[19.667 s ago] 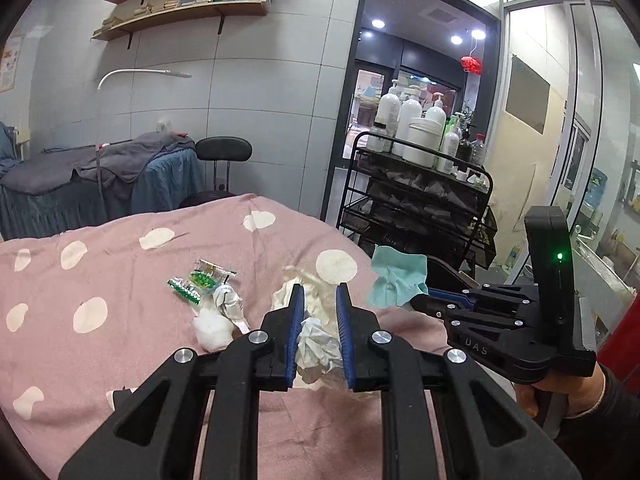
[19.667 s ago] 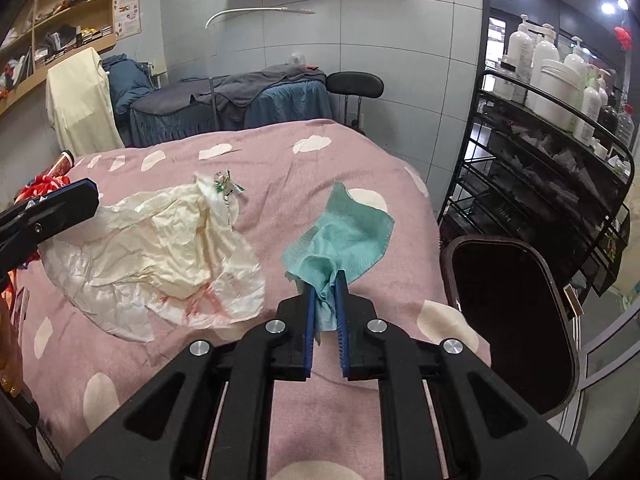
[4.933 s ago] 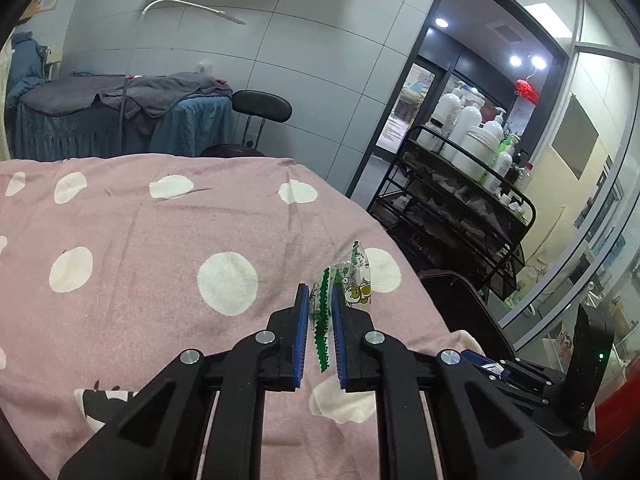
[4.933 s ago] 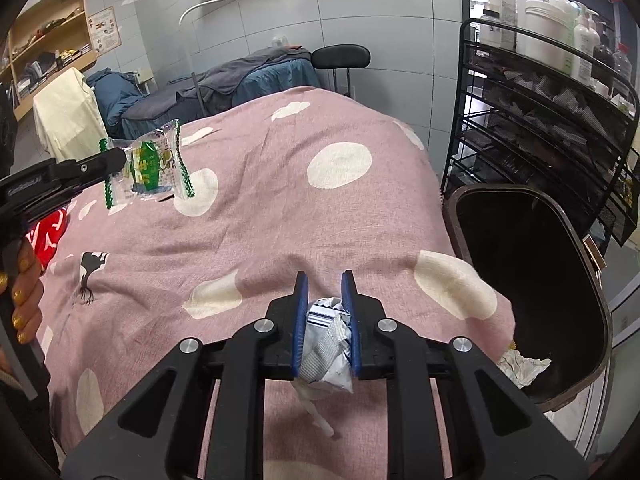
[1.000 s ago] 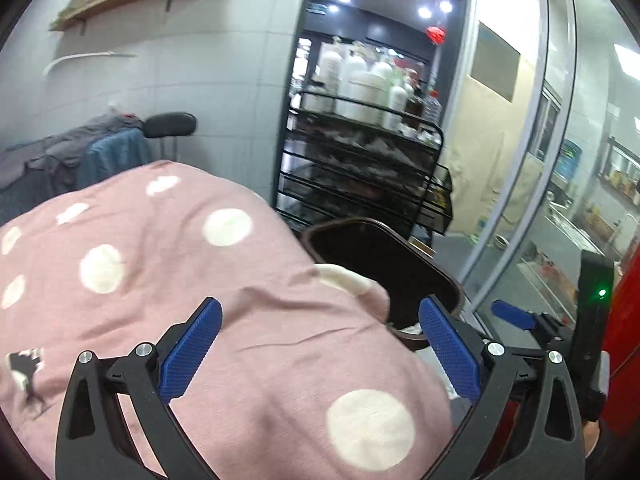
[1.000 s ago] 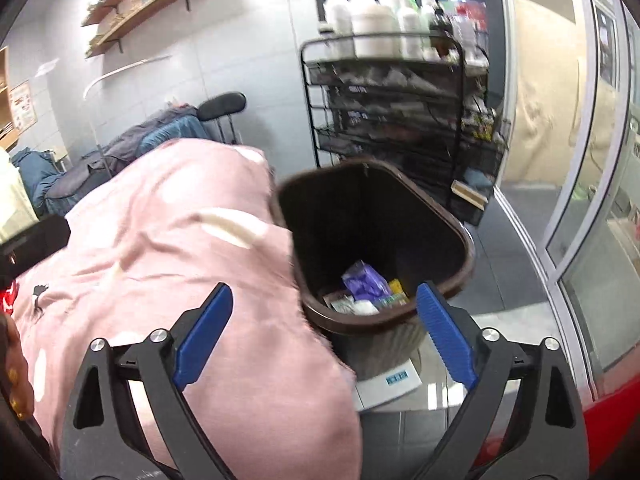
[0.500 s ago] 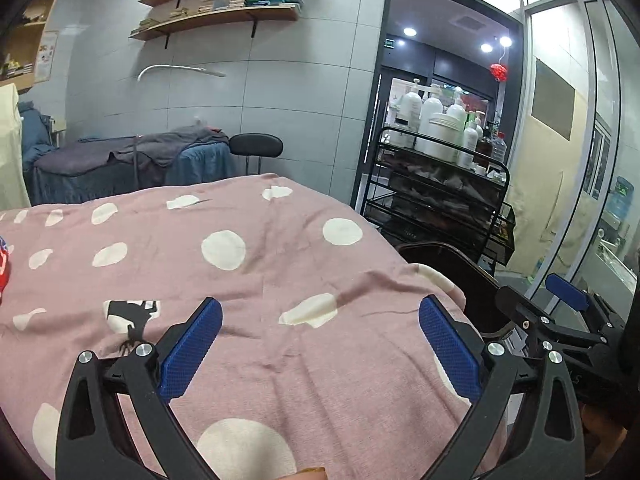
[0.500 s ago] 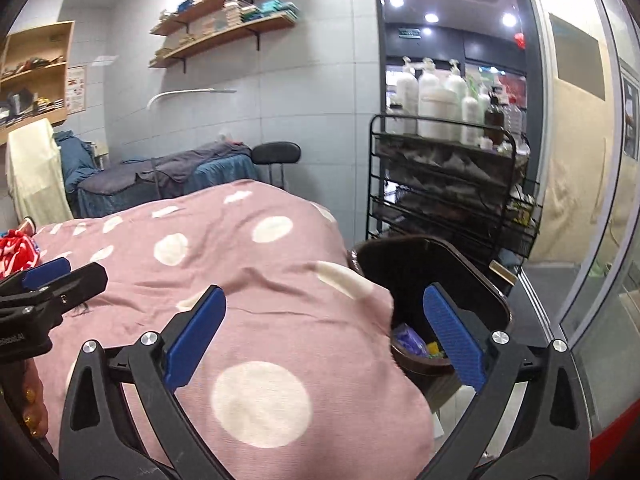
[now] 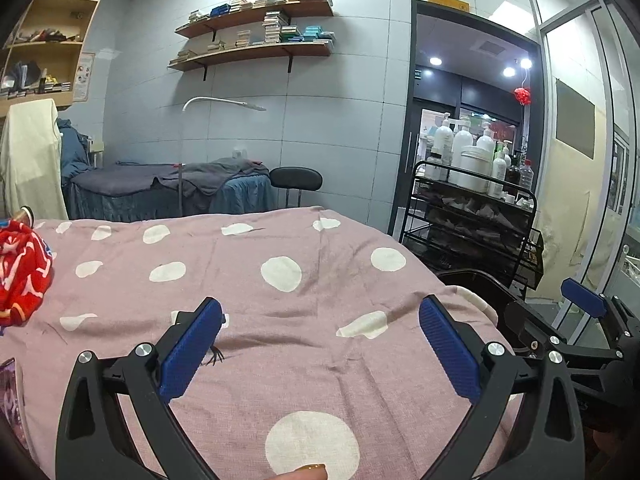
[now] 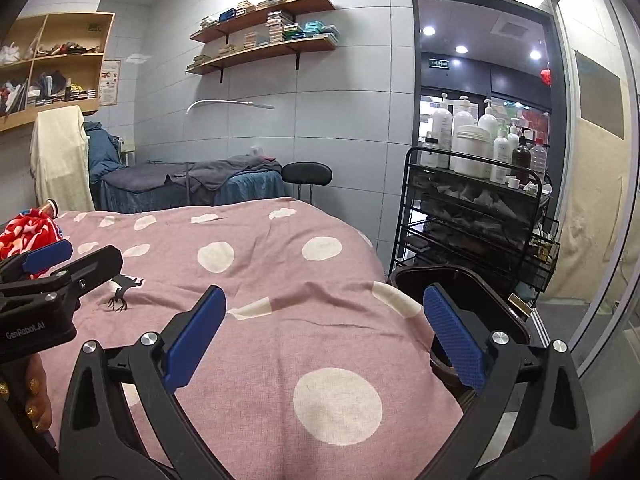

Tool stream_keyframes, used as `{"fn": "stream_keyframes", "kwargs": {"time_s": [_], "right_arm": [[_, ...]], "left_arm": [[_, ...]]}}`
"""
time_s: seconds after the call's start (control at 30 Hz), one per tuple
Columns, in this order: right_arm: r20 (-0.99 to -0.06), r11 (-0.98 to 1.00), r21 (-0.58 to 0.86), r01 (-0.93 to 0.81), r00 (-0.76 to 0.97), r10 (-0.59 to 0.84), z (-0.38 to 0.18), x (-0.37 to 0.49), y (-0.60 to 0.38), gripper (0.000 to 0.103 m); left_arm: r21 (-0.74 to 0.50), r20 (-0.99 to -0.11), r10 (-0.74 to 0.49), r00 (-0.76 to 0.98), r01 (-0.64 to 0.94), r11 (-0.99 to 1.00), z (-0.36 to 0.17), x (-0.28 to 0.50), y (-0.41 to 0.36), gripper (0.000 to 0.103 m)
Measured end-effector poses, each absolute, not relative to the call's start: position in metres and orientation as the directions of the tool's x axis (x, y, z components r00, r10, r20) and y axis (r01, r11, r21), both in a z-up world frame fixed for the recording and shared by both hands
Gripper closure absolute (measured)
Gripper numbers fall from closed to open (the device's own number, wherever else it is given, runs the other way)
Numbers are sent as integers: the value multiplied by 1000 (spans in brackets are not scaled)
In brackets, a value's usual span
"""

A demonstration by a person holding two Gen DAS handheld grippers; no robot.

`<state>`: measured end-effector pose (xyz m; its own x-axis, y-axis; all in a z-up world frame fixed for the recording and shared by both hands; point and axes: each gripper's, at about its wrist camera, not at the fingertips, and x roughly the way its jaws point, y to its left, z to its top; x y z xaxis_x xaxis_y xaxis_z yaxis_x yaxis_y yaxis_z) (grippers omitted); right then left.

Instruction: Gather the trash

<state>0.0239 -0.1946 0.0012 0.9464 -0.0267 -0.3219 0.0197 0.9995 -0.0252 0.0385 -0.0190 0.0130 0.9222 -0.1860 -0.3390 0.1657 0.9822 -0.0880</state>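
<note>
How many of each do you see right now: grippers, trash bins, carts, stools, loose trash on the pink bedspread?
Grippers: 2, the left gripper and the right gripper, fingers open, empty
Bins: 1, the trash bin
Carts: 1, the wire cart
Stools: 1, the black stool
Loose trash on the bedspread: 0 visible
Total: 5

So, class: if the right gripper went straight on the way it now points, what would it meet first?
Most likely the pink spotted bedspread: the open right gripper points over it, with nothing between. The bin lies off to its right; depth is uncertain.
</note>
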Motion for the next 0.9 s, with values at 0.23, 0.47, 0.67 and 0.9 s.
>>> {"fn": "stream_keyframes", "kwargs": {"time_s": [0.23, 0.47, 0.67, 0.9], "right_arm": [[-325, 999, -25, 21, 945, -28, 1, 25, -192, 5], [-329, 1000, -25, 19, 944, -26, -1, 24, -190, 5], [-330, 999, -20, 27, 943, -32, -1, 23, -190, 5], [-330, 999, -18, 26, 943, -31, 1, 24, -191, 5]], "left_arm": [[-102, -342, -198, 918, 174, 980, 13, 40, -17, 5], [-101, -340, -202, 918, 178, 979, 13, 39, -18, 5], [-98, -342, -203, 918, 180, 979, 11, 39, -19, 5], [-93, -346, -202, 916, 180, 979, 10, 38, -19, 5]]}}
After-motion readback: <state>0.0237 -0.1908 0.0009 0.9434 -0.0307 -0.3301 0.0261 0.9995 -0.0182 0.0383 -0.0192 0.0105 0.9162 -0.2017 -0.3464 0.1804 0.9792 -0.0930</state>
